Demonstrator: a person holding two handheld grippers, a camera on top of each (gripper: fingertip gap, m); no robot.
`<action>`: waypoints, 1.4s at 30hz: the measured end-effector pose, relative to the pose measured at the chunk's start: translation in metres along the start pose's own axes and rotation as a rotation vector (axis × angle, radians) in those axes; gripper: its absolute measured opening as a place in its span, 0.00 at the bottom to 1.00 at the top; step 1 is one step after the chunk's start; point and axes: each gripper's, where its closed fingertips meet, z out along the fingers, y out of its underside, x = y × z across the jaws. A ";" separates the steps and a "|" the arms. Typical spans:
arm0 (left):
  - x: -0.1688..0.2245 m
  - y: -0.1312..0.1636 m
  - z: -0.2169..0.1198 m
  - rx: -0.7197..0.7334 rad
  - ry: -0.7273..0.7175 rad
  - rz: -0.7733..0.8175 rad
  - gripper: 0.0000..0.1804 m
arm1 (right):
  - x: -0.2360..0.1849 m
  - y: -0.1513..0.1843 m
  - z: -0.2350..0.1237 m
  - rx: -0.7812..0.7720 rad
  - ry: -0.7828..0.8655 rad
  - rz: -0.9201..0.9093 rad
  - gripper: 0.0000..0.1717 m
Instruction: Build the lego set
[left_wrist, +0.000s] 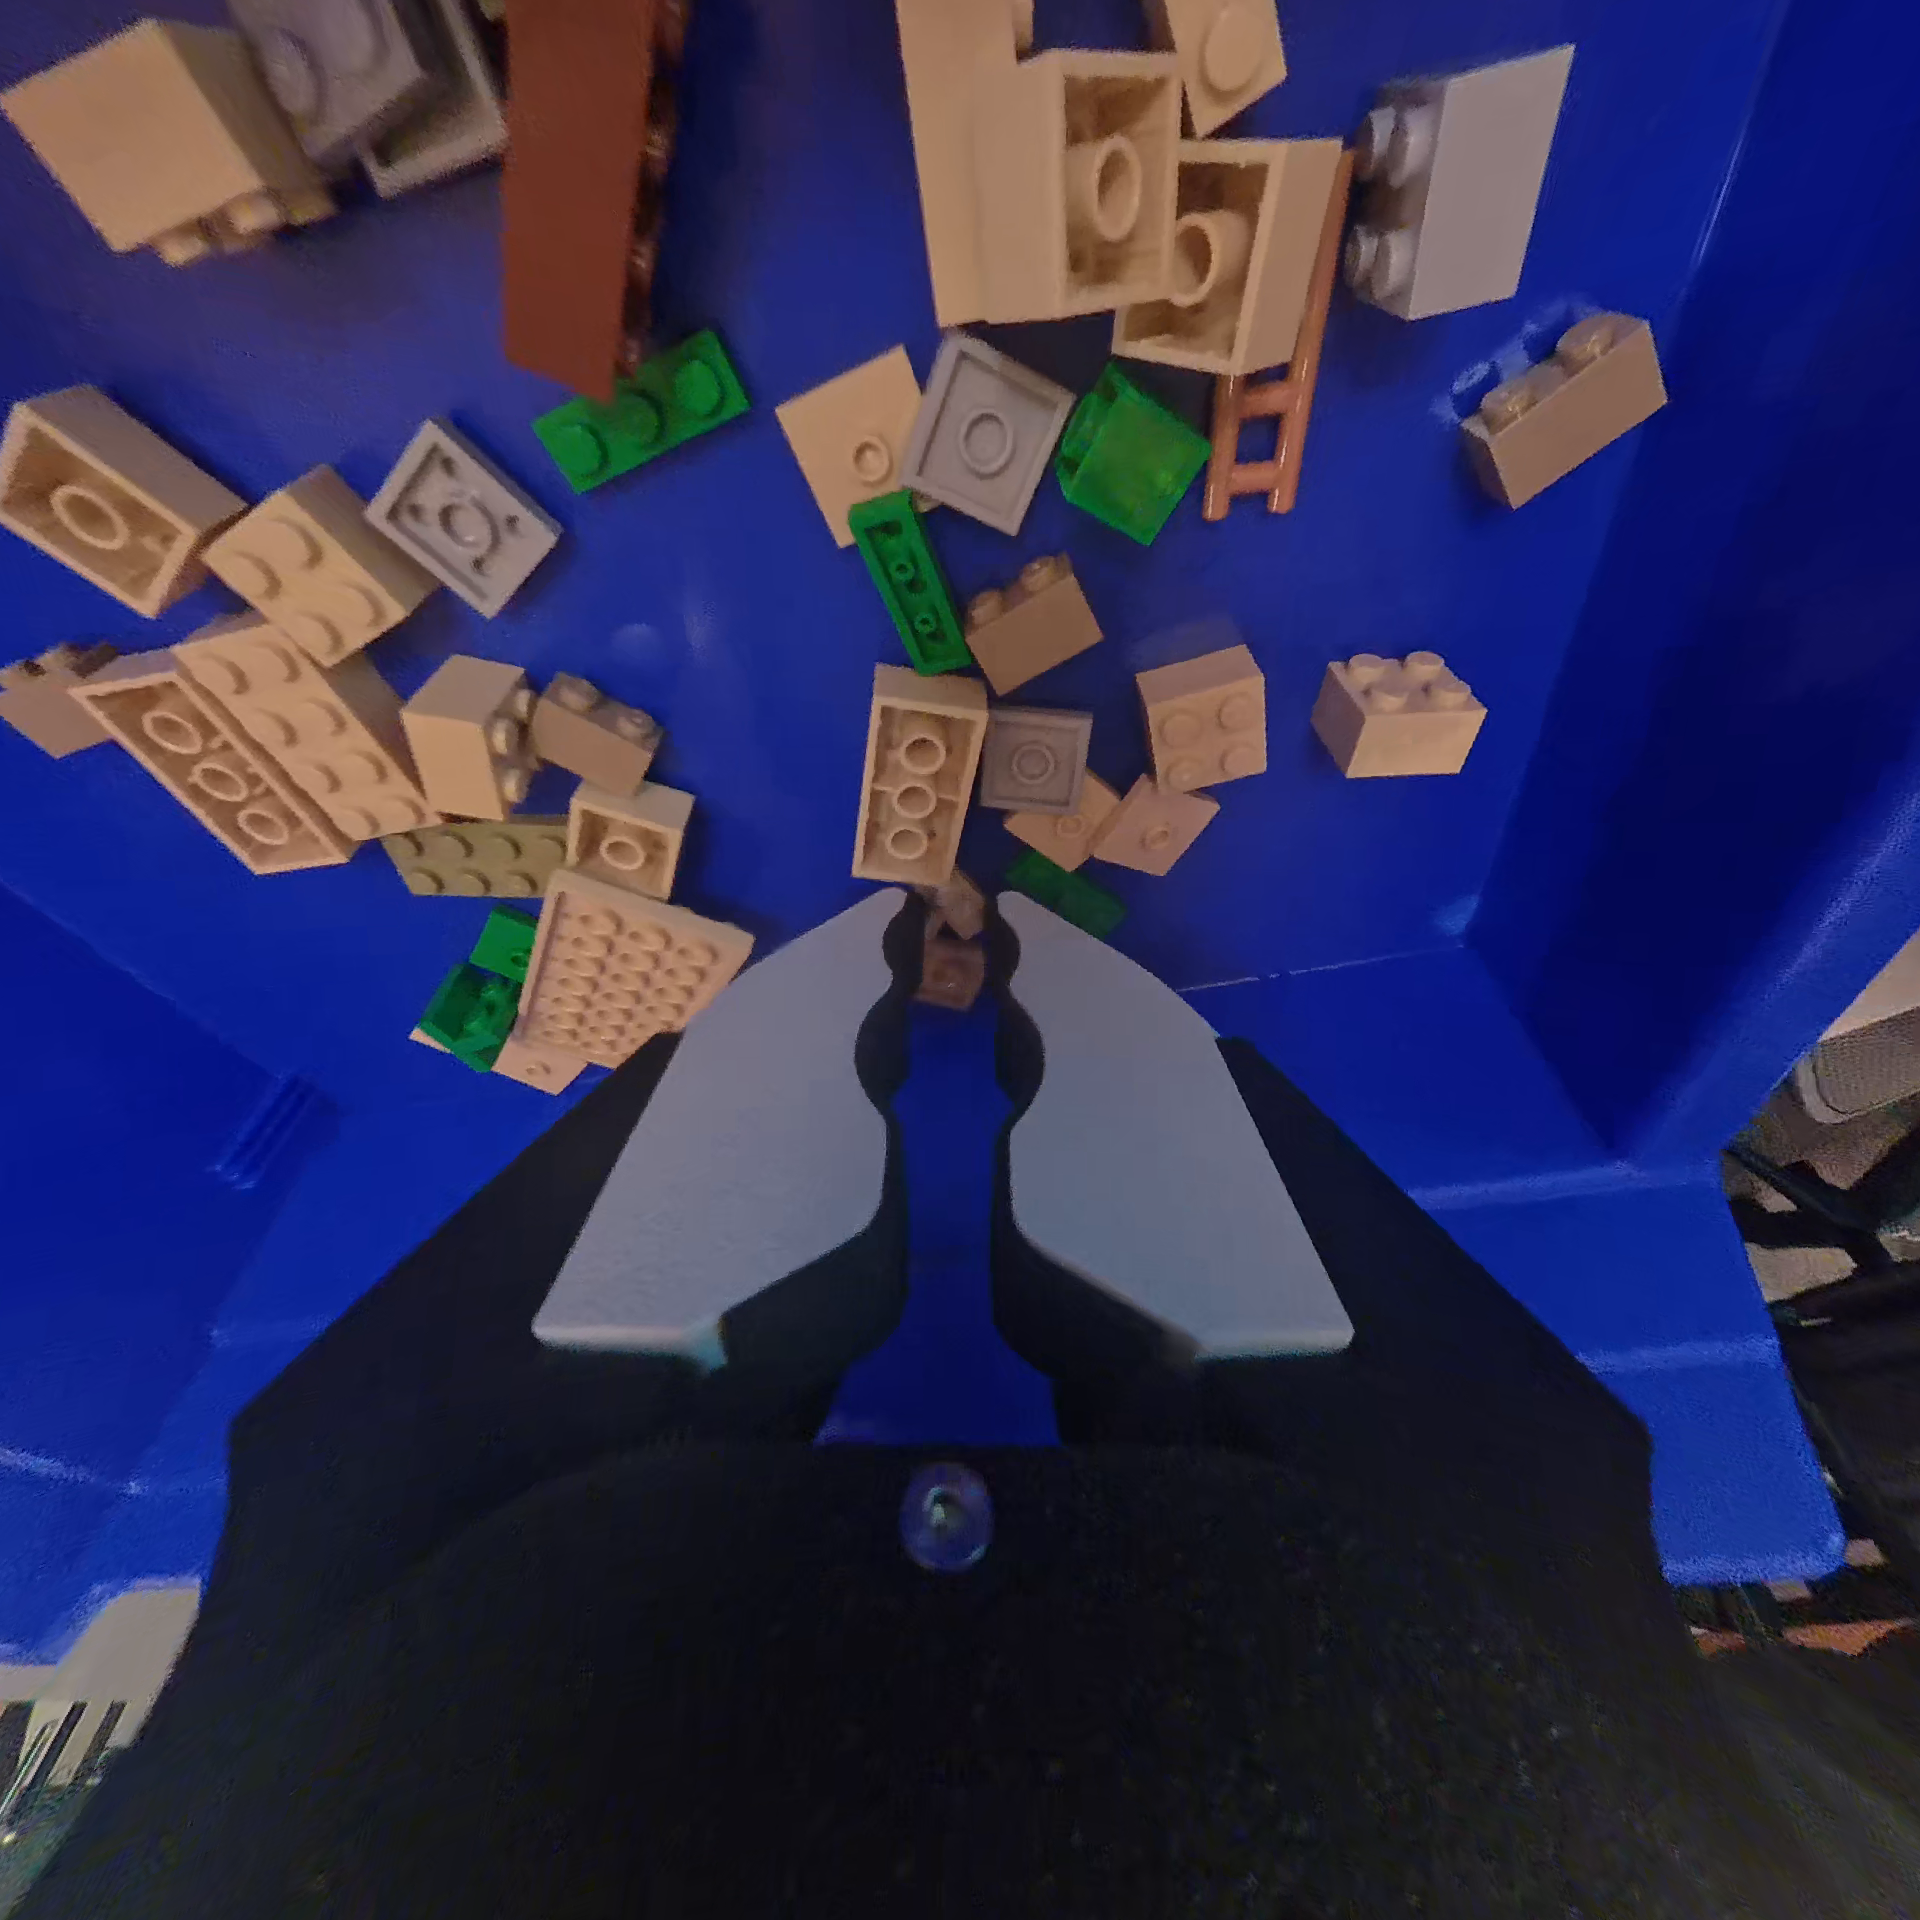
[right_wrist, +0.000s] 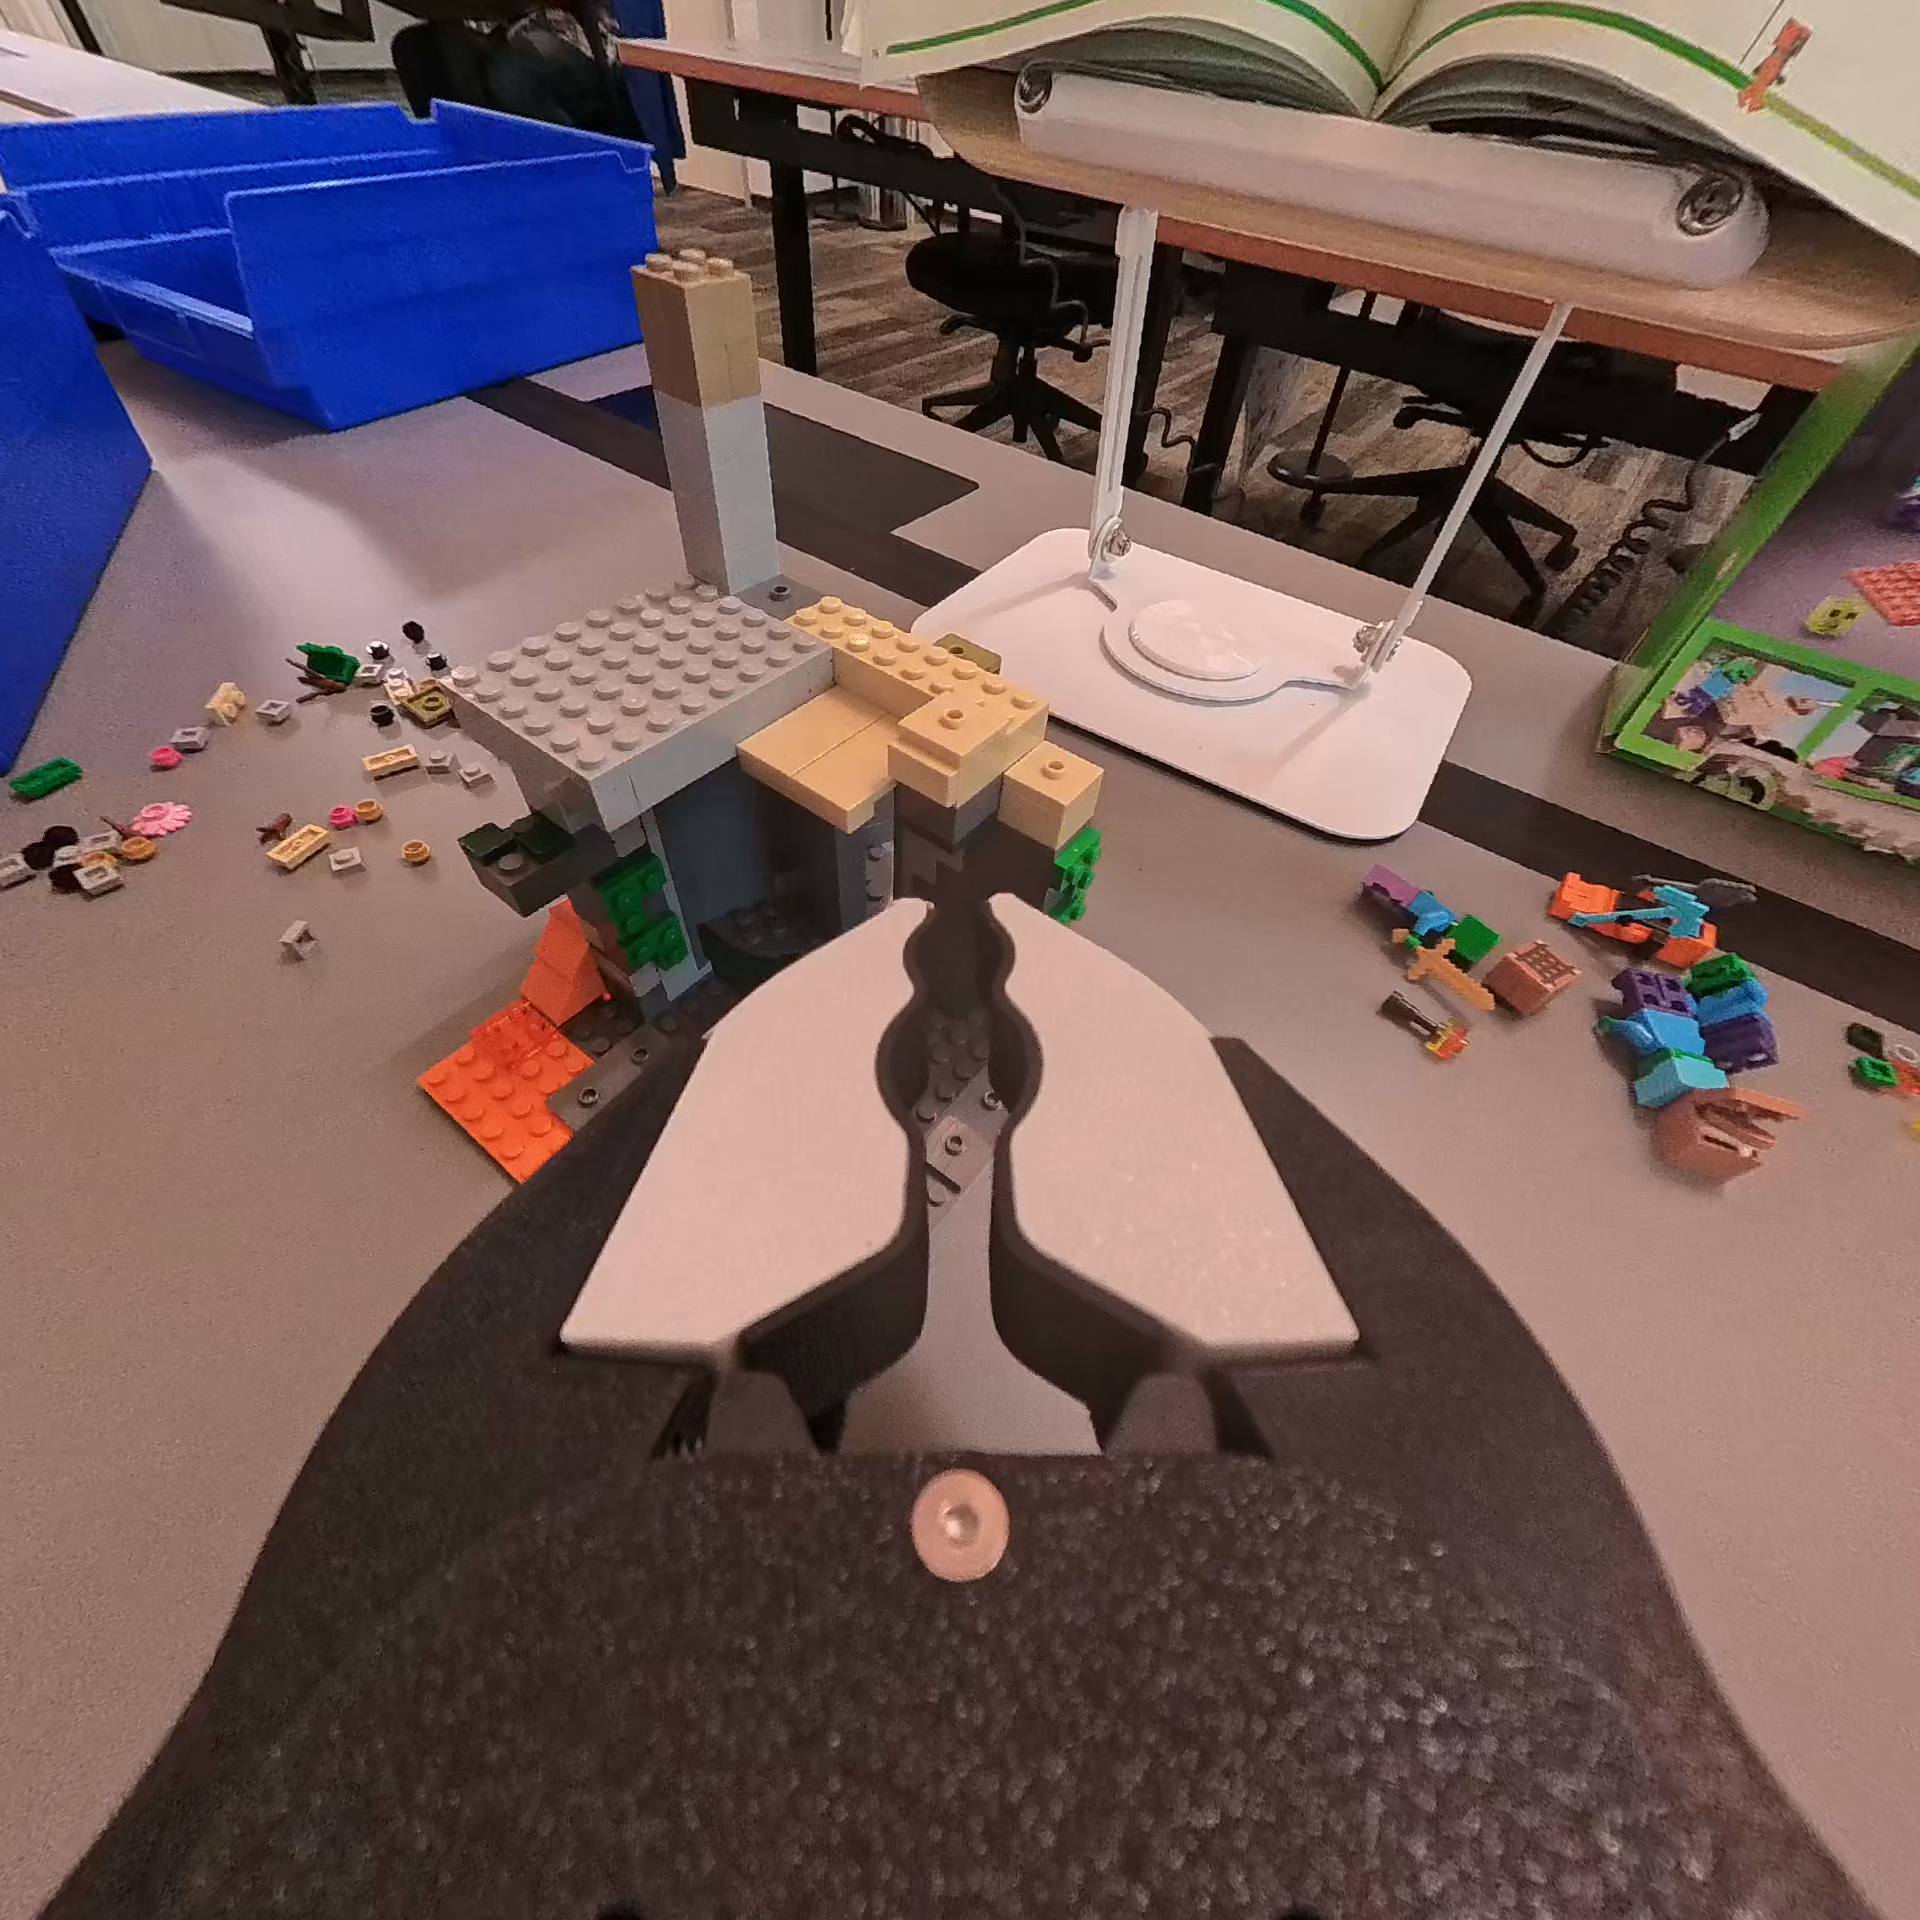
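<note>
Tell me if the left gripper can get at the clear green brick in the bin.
Probably yes. The clear green brick lies on top, uncovered, but the left gripper already has a small brown piece between its fingers.

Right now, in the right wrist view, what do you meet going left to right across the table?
Blue bins → scattered small pieces → brick building → white stand base → colourful figures → green box.

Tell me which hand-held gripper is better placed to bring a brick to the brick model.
Left. The left hand-held gripper is inside the blue bin with a small brown brick between its fingertips. The right hand-held gripper hovers nearly shut at the brick model, apparently carrying nothing.
</note>
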 end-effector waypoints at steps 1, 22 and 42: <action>-0.001 0.000 -0.002 0.009 -0.004 -0.002 0.06 | 0.000 0.001 0.000 -0.002 0.000 0.000 0.03; 0.037 -0.060 -0.116 0.532 -0.117 0.154 0.06 | 0.001 -0.002 -0.001 0.006 0.004 0.006 0.03; 0.275 -0.281 -0.083 0.551 0.102 0.844 0.06 | 0.020 -0.016 -0.012 0.066 0.046 0.027 0.03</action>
